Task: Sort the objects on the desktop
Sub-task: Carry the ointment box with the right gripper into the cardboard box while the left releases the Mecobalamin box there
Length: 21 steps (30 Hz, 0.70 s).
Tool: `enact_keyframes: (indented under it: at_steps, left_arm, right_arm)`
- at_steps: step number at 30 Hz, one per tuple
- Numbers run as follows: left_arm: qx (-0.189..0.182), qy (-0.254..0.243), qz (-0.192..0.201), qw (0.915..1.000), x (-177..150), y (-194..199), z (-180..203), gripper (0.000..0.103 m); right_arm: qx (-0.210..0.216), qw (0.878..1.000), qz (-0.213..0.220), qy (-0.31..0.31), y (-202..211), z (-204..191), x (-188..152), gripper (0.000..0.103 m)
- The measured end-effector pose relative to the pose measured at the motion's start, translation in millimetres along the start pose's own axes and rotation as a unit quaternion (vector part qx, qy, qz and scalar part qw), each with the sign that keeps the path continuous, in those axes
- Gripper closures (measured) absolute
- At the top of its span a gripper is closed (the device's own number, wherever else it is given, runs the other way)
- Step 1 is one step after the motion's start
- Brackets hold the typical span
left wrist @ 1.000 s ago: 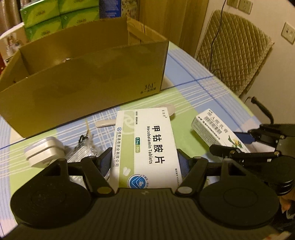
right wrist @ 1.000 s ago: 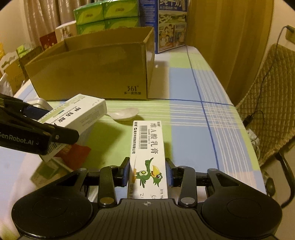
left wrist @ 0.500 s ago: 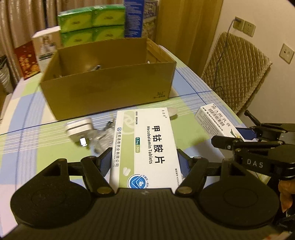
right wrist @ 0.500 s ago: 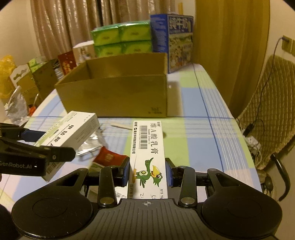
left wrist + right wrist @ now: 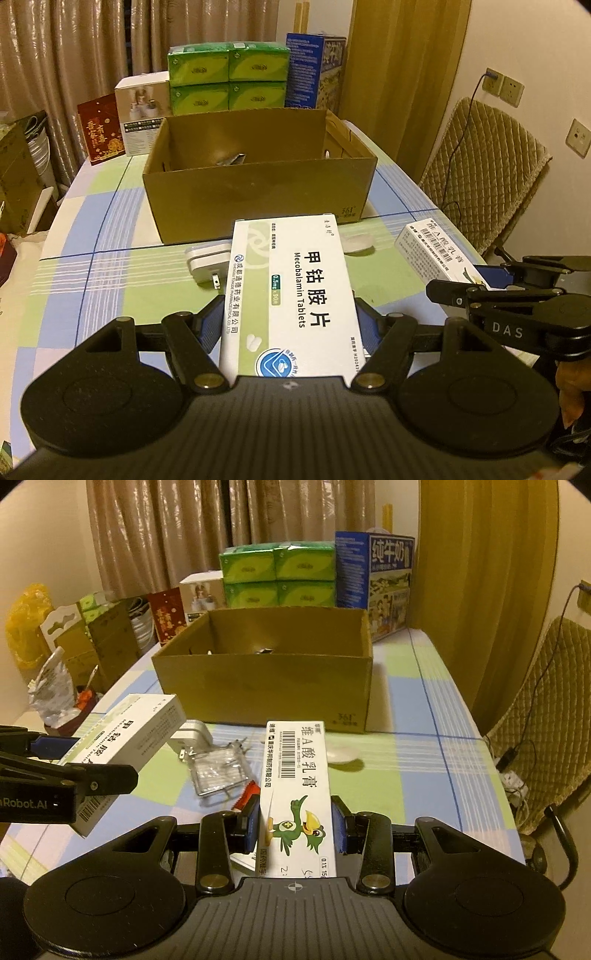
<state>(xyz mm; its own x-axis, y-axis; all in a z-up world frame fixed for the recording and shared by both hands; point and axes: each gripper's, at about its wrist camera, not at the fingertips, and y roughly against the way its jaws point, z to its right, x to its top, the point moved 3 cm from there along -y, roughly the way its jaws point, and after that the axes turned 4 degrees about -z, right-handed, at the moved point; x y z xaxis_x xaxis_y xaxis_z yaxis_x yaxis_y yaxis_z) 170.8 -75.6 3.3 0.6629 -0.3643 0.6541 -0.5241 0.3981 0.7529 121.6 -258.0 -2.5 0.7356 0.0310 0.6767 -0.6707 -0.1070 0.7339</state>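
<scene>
Left wrist view: left tool [image 5: 291, 328] clamped on tablet box [image 5: 291, 295]; right tool [image 5: 295, 823] clamped on ointment box [image 5: 295, 786]. Cardboard box [image 5: 258, 192] at centre frame holds little; charger [image 5: 208, 262], spoon [image 5: 341, 754] remain on tabletop [image 5: 110, 288].

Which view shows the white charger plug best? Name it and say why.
The right wrist view: the white charger plug lies in the open beside the clear packet, prongs visible. In the left wrist view the plug is partly hidden behind the Mecobalamin Tablets box held in the left gripper.
</scene>
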Motion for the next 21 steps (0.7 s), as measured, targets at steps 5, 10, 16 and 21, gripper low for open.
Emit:
enact_keyframes:
  at_steps: [5,10,16,21]
  left_arm:
    - [0.003,0.004,0.005,1.0,-0.8,6.2,-2.8,0.036]
    - [0.004,0.005,0.007,1.0,0.0,8.7,-3.9,0.036]
    - [0.004,0.007,0.008,0.9999,0.4,9.2,-5.8,0.036]
    - [0.008,0.007,0.007,0.9999,6.5,6.0,-11.4,0.036]
  right_arm:
    - [0.002,1.0,0.001,0.005,3.1,-3.6,2.2,0.067]
    - [0.002,1.0,0.003,0.007,4.7,-5.1,4.9,0.067]
    - [0.002,1.0,0.001,0.007,2.5,-5.7,5.8,0.067]
    - [0.006,1.0,-0.001,0.006,-2.7,-3.8,14.0,0.067]
